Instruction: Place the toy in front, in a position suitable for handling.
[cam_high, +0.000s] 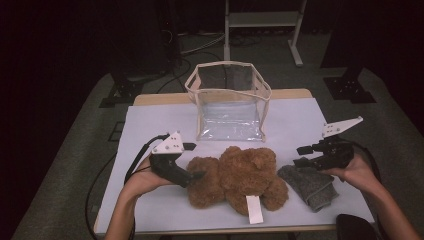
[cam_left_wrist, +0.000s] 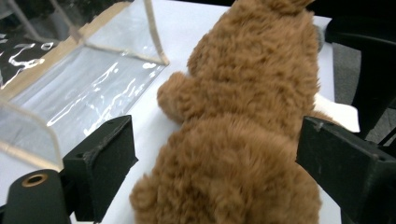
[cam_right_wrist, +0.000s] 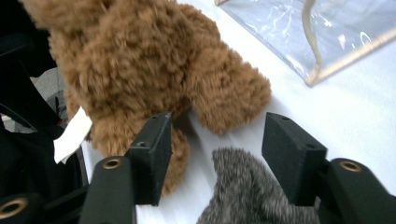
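Observation:
A brown teddy bear (cam_high: 240, 175) lies on the white-covered table (cam_high: 150, 125), a white tag (cam_high: 254, 209) at its near side. My left gripper (cam_high: 195, 161) is at the bear's left end, open, its jaws standing wide on either side of the plush (cam_left_wrist: 243, 140) without squeezing it. A grey fuzzy cloth (cam_high: 311, 185) lies to the right of the bear. My right gripper (cam_high: 300, 156) hovers just above the cloth's left end, open, with nothing held; the grey cloth (cam_right_wrist: 247, 196) shows below its jaws and the bear (cam_right_wrist: 140, 70) beyond them.
A clear plastic bag (cam_high: 230, 102) with beige trim stands open-topped behind the bear, near the table's far edge. White table surface lies on both sides of the bag. A metal stand (cam_high: 262, 25) and dark floor lie beyond the table.

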